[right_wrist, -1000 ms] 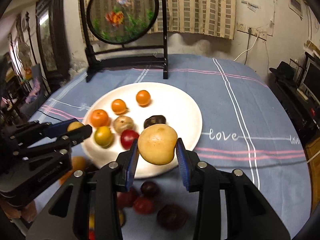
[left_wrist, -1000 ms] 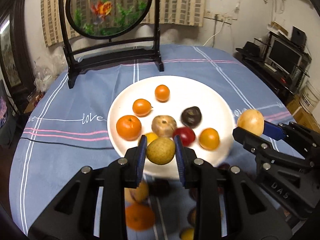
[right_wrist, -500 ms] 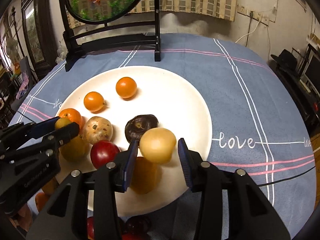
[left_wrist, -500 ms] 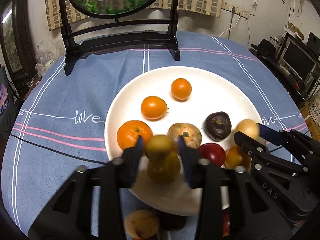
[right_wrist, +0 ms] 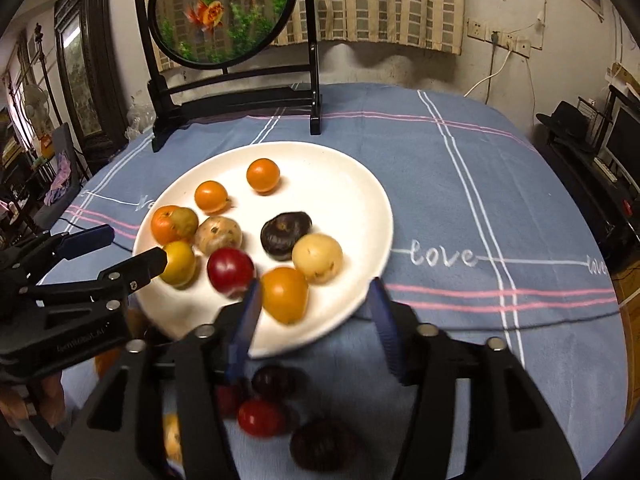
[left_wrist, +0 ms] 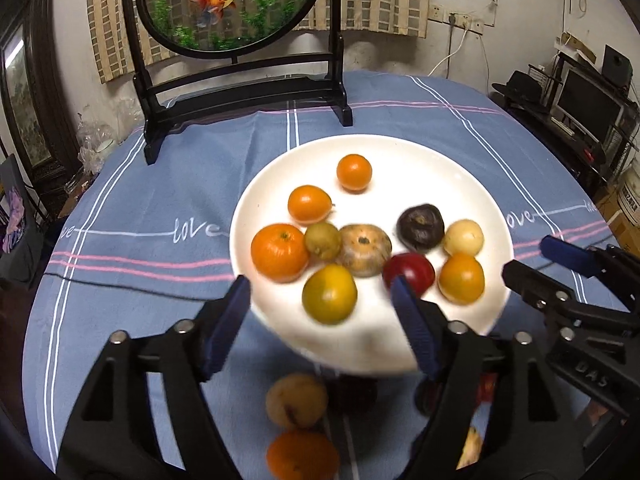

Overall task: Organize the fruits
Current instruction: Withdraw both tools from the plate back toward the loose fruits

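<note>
A white plate (left_wrist: 400, 152) (right_wrist: 352, 184) on the blue tablecloth holds several fruits. A small olive-yellow fruit (left_wrist: 322, 240) lies between a large orange (left_wrist: 279, 252) and a brown fruit (left_wrist: 365, 249). A pale yellow fruit (left_wrist: 463, 237) (right_wrist: 317, 257) lies beside a dark purple fruit (right_wrist: 285, 233). My left gripper (left_wrist: 322, 314) is open and empty over the plate's near edge. My right gripper (right_wrist: 314, 322) is open and empty at the plate's near right rim. Loose fruits (left_wrist: 296, 400) (right_wrist: 262, 416) lie on the cloth below both grippers.
A black wooden stand with a round goldfish screen (left_wrist: 224, 4) stands at the back of the table. A black cable (right_wrist: 520, 314) crosses the cloth. Shelves with a monitor (left_wrist: 588, 104) stand off the table's right side.
Both grippers have opened and drawn back toward me. The olive-yellow fruit and the pale yellow fruit they held now lie on the plate.
</note>
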`<state>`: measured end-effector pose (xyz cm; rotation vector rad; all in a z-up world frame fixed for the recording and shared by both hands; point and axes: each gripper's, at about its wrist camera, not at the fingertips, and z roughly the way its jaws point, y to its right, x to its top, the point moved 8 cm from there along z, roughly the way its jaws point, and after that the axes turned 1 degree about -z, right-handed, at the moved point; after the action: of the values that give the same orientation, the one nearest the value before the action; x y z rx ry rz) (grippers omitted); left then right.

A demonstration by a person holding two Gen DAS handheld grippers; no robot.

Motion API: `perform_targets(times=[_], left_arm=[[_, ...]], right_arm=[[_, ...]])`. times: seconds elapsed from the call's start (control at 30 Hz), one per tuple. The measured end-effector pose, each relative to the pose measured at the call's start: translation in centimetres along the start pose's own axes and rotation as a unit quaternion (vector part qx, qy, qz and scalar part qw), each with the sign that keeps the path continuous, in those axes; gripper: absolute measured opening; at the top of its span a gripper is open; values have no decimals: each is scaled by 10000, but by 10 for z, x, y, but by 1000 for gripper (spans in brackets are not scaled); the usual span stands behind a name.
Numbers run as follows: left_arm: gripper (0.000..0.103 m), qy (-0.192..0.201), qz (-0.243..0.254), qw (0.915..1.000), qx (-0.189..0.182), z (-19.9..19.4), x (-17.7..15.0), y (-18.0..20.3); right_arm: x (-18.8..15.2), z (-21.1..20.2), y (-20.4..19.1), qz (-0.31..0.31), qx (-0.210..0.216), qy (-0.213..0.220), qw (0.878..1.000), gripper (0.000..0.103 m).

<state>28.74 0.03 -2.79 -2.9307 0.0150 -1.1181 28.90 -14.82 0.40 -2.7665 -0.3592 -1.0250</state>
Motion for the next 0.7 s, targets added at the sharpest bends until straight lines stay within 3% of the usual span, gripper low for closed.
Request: perform_targets(times=[0.33, 0.7], left_arm=[[93, 178, -193, 9996, -71, -44, -36, -12], [93, -13, -403, 9992, -27, -66, -100, -31]], right_arm=[[-47, -42, 7, 232, 59, 40, 9997, 62], [-107, -62, -11, 440, 326, -168, 9984, 62]])
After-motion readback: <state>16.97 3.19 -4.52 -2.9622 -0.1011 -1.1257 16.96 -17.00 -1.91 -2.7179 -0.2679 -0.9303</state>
